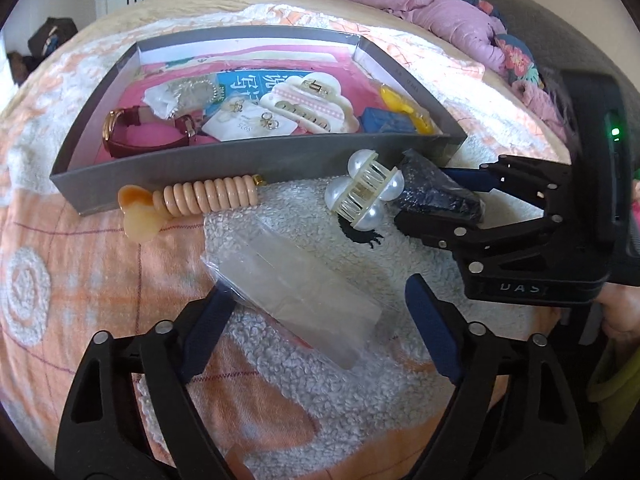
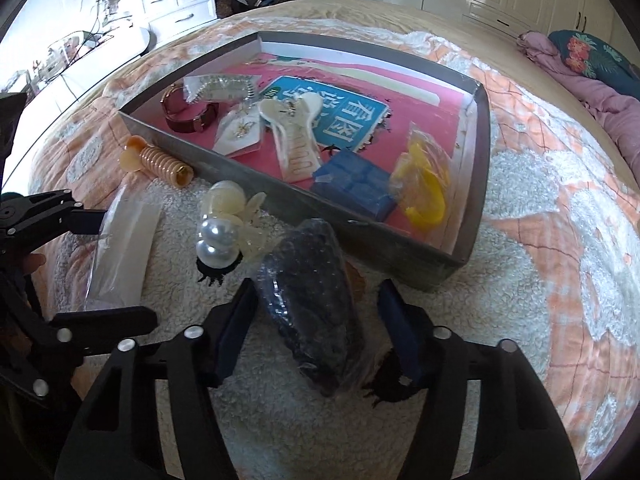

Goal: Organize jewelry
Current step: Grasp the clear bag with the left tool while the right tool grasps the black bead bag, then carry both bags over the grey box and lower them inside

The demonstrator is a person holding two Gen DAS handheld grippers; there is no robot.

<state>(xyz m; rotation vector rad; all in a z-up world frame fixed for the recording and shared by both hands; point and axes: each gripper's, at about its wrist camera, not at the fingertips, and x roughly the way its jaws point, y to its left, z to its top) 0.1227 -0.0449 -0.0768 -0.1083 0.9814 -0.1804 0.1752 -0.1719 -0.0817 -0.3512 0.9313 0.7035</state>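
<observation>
The left gripper (image 1: pixel 316 320) is straddling a clear plastic packet (image 1: pixel 296 312), jaws spread; the right gripper (image 2: pixel 316 328) is straddling a dark beaded bag (image 2: pixel 316 312), also spread, near the grey tray (image 2: pixel 400 252).

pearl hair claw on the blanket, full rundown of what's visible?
The pearl hair claw is a small cream plastic clip with curved comb teeth and four glossy white pearl-like balls at its corners. It lies on its side on the fuzzy white blanket, just outside the gray tray's front wall, beside a dark bagged item. No hand-held gripper touches it.
</observation>
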